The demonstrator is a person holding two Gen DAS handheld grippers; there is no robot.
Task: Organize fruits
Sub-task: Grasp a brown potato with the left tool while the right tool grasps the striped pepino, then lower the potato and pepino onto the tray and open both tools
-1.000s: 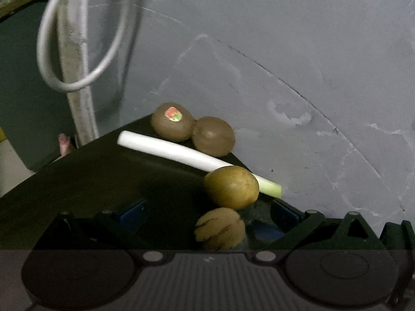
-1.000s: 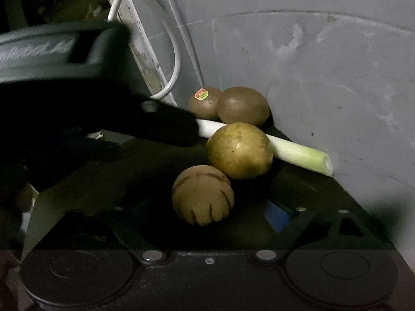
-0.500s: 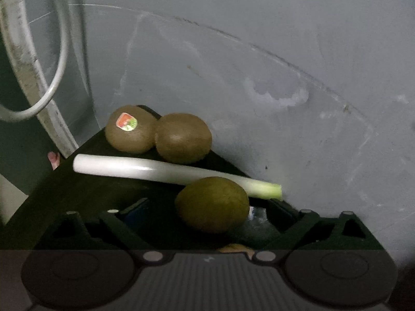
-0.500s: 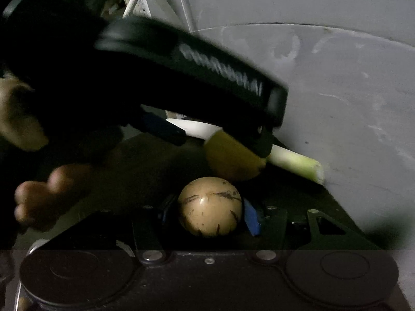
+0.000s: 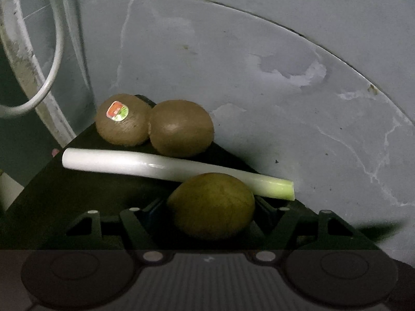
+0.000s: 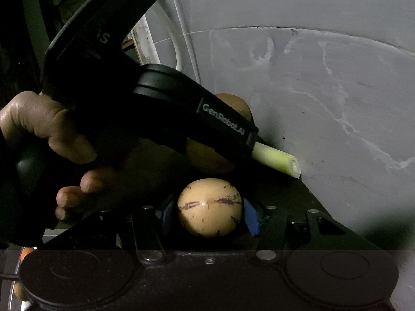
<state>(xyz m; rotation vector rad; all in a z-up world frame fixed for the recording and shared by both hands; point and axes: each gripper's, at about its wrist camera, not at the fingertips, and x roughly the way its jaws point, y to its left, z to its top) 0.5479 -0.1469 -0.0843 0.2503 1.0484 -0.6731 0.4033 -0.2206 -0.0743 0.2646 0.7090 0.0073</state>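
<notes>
A green-brown round fruit (image 5: 210, 206) lies on the black surface (image 5: 64, 194) between the fingers of my left gripper (image 5: 210, 208). Its jaws are closing, and both pads touch the fruit's sides. Behind it lies a white-and-green leek stalk (image 5: 155, 164), with two brown kiwis (image 5: 123, 123) (image 5: 181, 128) at the far corner, one bearing a sticker. My right gripper (image 6: 210, 213) is shut on a tan fruit with dark marks (image 6: 210, 207), a blue pad (image 6: 250, 219) on each side. The left gripper's black body (image 6: 207, 119), held by a hand (image 6: 39, 119), crosses the right wrist view and hides most of the green-brown fruit.
A grey scuffed wall (image 5: 285, 77) stands close behind the black surface and around its right side. A white cable (image 5: 55, 72) and a worn white post (image 5: 23, 59) hang at the left. The leek's cut end (image 6: 291, 165) nearly touches the wall.
My left gripper has come in lower over the green-brown fruit and narrowed its jaws onto it. My right gripper has closed on the tan fruit. The left gripper's body now fills the right view's upper left.
</notes>
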